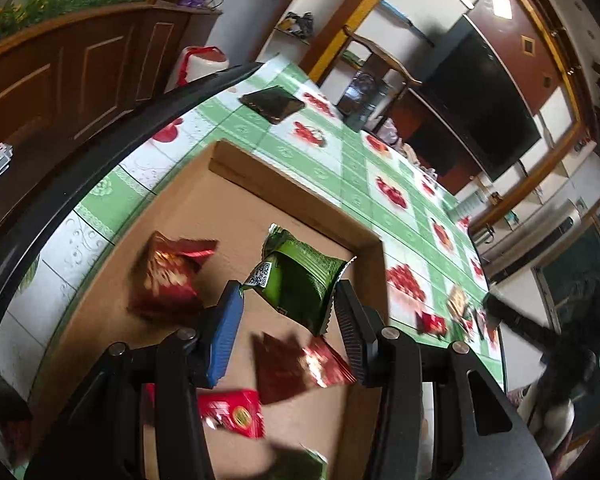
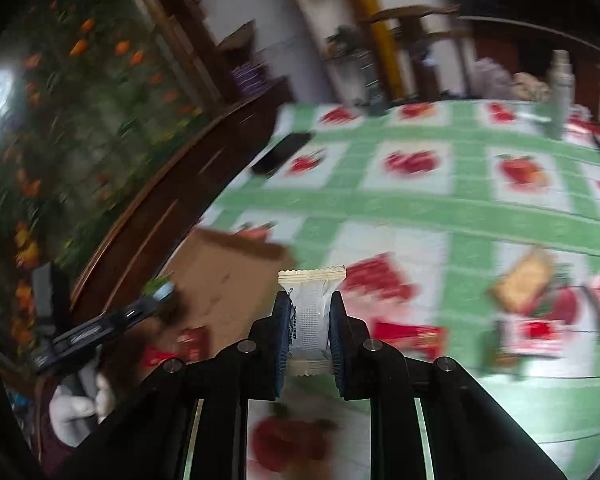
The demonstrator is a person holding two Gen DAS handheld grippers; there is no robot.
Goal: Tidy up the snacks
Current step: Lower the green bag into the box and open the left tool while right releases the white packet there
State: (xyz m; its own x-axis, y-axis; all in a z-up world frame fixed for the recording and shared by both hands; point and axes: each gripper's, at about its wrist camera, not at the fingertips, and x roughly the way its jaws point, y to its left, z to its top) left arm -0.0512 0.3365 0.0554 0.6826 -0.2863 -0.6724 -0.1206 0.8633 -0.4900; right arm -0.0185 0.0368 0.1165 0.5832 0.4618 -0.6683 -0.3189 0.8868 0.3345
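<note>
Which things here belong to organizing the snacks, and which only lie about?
Belong to the job:
- cardboard box
- green packet in the left tongs
- white packet in the right tongs
- red packets in the box
- loose packets on the tablecloth

Lying about:
- dark phone
- spray bottle

This is a home, most likely a living or dining room. The desk (image 1: 340, 168) wears a green checked plastic cloth printed with red fruit, and beyond its far edge hangs a large dark television (image 1: 484, 108) set in brown and white wall cabinets (image 1: 540, 60). Along the left edge of the desk runs dark carved wood panelling (image 1: 72, 68) under a big flower picture (image 2: 80, 120), and a wooden chair (image 1: 380, 60) stands at the far corner.
</note>
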